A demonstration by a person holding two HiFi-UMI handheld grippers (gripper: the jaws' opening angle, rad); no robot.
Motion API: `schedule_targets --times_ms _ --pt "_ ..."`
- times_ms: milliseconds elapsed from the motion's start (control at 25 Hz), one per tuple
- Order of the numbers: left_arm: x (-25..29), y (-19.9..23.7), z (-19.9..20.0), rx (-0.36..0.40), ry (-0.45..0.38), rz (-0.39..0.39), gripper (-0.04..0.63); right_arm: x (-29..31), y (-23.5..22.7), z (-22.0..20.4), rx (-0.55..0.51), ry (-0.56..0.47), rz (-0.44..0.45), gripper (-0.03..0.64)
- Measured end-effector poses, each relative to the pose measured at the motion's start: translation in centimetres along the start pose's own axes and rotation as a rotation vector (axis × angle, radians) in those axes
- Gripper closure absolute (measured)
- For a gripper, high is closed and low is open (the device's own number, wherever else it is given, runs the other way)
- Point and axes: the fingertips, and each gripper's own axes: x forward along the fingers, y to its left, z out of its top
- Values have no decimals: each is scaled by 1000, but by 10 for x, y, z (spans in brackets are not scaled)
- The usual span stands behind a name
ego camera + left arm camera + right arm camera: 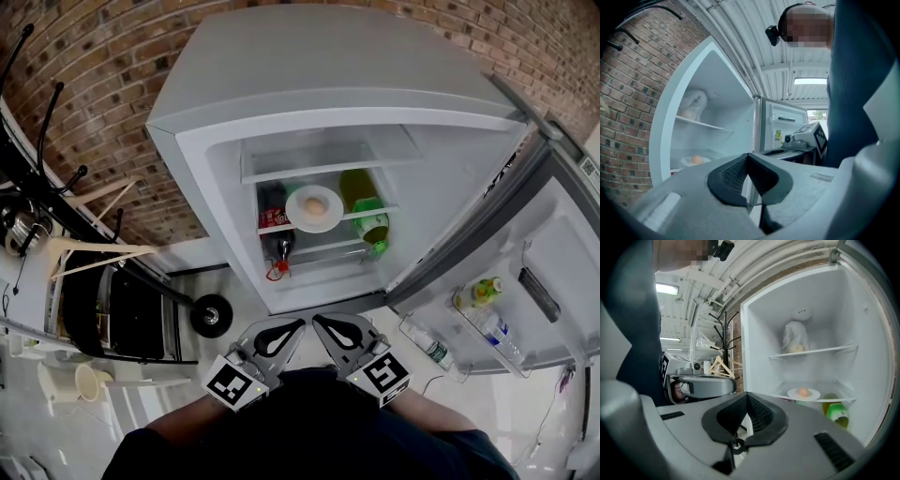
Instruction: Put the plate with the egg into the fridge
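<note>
A white plate (pixel 314 208) with a brown egg (pixel 315 204) on it rests on the middle glass shelf of the open fridge (pixel 216 178). The same plate shows far off in the left gripper view (pixel 696 161) and in the right gripper view (pixel 803 393). Both grippers are drawn back close to the person's body, in front of the fridge and well apart from the plate. My left gripper (pixel 302 324) (pixel 748 155) is shut with nothing between its pads. Beside it, my right gripper (pixel 316 321) (pixel 747 394) is shut and empty too.
The fridge door (pixel 553 281) stands open at the right, with bottles (pixel 485 292) in its racks. A green bottle (pixel 371 223) and a dark red-labelled bottle (pixel 276 234) flank the plate. A coat rack with wooden hangers (pixel 94 253) and its round black base (pixel 211 316) stand at the left.
</note>
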Motion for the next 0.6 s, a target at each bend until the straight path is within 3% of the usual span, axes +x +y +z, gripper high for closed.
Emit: schedule_targets --times_ms 600 --pt "0 2 2 -1 -3 2 592 2 -3 -1 7 8 -6 607"
